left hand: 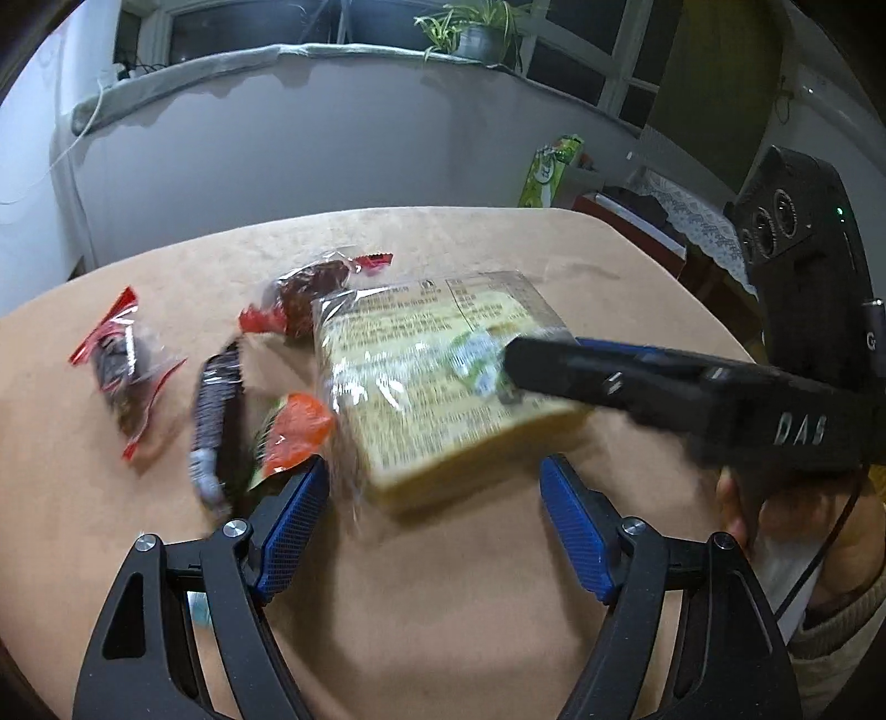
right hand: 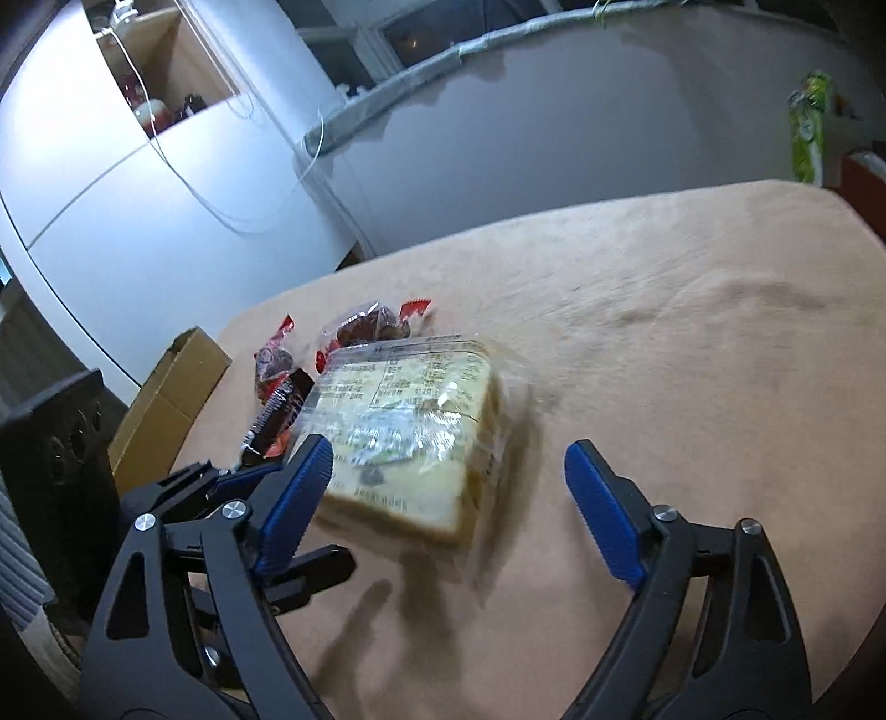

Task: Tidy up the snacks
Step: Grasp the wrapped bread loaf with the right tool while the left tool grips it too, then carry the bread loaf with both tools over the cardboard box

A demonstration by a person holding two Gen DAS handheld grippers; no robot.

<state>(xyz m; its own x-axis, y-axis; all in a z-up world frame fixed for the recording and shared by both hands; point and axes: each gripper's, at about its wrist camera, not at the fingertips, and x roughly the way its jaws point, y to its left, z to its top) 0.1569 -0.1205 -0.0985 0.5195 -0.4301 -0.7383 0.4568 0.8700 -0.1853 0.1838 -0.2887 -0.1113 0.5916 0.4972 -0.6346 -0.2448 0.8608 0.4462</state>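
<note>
- One clear-wrapped bread pack (left hand: 437, 382), printed label up, lies blurred on the tan worktop (left hand: 498, 581), right of the smaller snacks.
- Five small packets are countable from the left wrist view: a red-edged wrapper (left hand: 119, 371) far left, a dark bar (left hand: 213, 410), an orange-and-green sachet (left hand: 293, 432), and a dark-filled packet with red ends (left hand: 310, 293) behind.
- The left claw (left hand: 434, 531) hangs wide apart, empty, the bread's near corner between its blue pads.
- The right claw (right hand: 448, 493) is spread wide too, holding nothing; seen from the left view, its dark finger crosses over the bread's right side, contact unclear.
- One cardboard box (right hand: 166, 404) stands off the worktop's left edge; one potted plant (left hand: 476, 33) sits on the sill.
</note>
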